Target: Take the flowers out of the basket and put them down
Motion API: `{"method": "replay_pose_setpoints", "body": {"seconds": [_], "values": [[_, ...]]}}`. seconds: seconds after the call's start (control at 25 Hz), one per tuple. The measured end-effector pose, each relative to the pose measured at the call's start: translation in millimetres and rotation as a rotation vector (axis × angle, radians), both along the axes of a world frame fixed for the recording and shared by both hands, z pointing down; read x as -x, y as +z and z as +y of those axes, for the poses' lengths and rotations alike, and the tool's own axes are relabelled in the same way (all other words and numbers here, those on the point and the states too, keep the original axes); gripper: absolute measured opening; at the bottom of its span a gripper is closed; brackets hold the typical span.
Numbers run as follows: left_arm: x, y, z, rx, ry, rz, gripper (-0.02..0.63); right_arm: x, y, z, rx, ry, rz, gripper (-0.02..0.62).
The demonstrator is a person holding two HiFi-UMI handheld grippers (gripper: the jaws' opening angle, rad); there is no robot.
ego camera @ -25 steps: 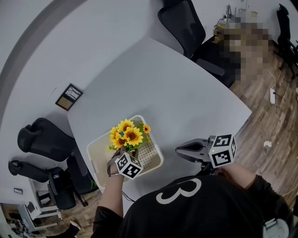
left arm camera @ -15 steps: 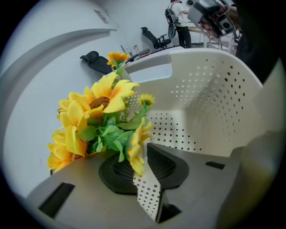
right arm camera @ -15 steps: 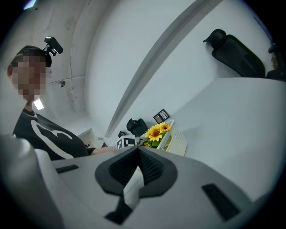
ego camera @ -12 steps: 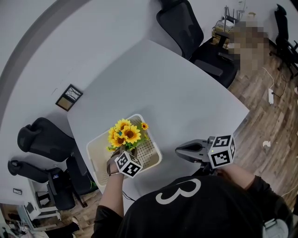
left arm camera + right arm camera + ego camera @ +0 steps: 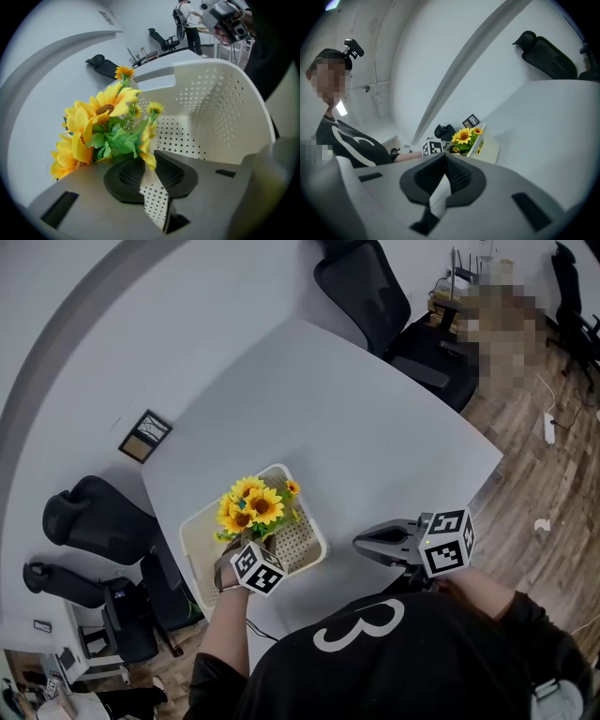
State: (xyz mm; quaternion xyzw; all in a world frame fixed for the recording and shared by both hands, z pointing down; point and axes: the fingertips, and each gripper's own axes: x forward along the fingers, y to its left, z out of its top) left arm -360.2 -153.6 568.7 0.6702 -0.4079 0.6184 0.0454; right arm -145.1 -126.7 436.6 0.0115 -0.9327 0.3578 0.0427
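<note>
A bunch of yellow sunflowers (image 5: 251, 507) with green leaves stands upright in a white perforated basket (image 5: 298, 542) near the table's left corner. My left gripper (image 5: 247, 543) reaches into the basket from the near side. In the left gripper view its jaws (image 5: 146, 162) meet at the base of the flowers (image 5: 101, 117), pinching the stems, with the basket wall (image 5: 220, 108) behind. My right gripper (image 5: 362, 542) hovers over the table to the right of the basket, shut and empty. The right gripper view (image 5: 442, 158) looks across at the flowers (image 5: 464, 136) and basket (image 5: 490, 146).
The white table (image 5: 356, 427) stretches away beyond and to the right of the basket. Black office chairs stand at the far edge (image 5: 366, 287) and at the left (image 5: 89, 517). A small framed picture (image 5: 143, 435) lies left of the table.
Almost nothing differs. The left gripper and the bouquet have edged slightly up and left within the basket; the right gripper has stayed where it was.
</note>
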Motion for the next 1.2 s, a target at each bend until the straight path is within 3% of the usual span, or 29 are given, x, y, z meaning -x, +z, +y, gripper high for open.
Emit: {"method": "replay_pose_setpoints", "body": {"seconds": [0.72,1.2], "values": [[-16.5,-90.0,27.3,-0.223,-0.022,0.028,0.072,12.5,-16.0,40.7,-0.052,-0.036,-0.015,0.009],[-25.3,-131.7,61.8,-0.327,-0.027,0.081,0.071,17.7,-32.0,83.8,-0.117,-0.037,0.000,0.009]]}}
